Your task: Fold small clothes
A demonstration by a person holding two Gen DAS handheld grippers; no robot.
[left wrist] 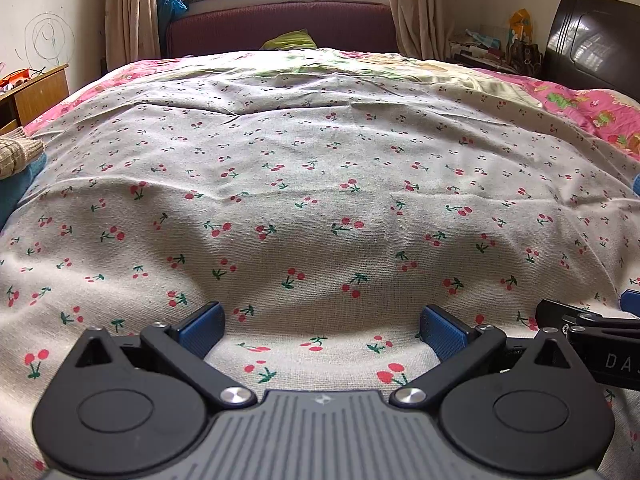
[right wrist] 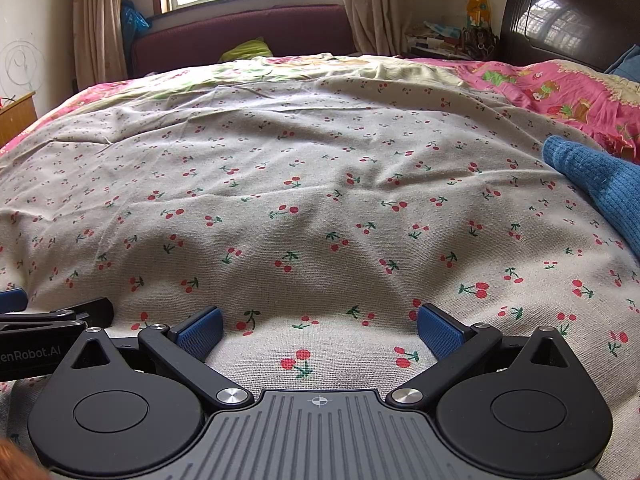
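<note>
The small clothes lie off to the sides of the cherry-print sheet [left wrist: 320, 184], not in front of either tool. The clearest piece is a blue knitted garment [right wrist: 600, 188], resting on the sheet's right side in the right wrist view, ahead and to the right of the right tool [right wrist: 318, 330]. Its rounded end points in toward the middle of the sheet and its length runs back toward the near right edge, where it leaves the frame. A second pile, a beige knit [left wrist: 18, 154] sitting on something blue, shows at the sheet's far left edge in the left wrist view, well apart from the left tool [left wrist: 322, 328].

Both tools hover low over the near part of the sheet with their blue pads spread wide and nothing between them. They sit side by side, each catching the other at its frame edge.

By my reading, the right hand is nearer the blue garment and would need to swing rightward to take it; the left is nearer the beige pile. No folding has begun.

Beyond the sheet, the pink floral bedcover [right wrist: 560, 92] reaches toward the dark headboard [right wrist: 568, 16]. No containers relevant to the task are visible.
</note>
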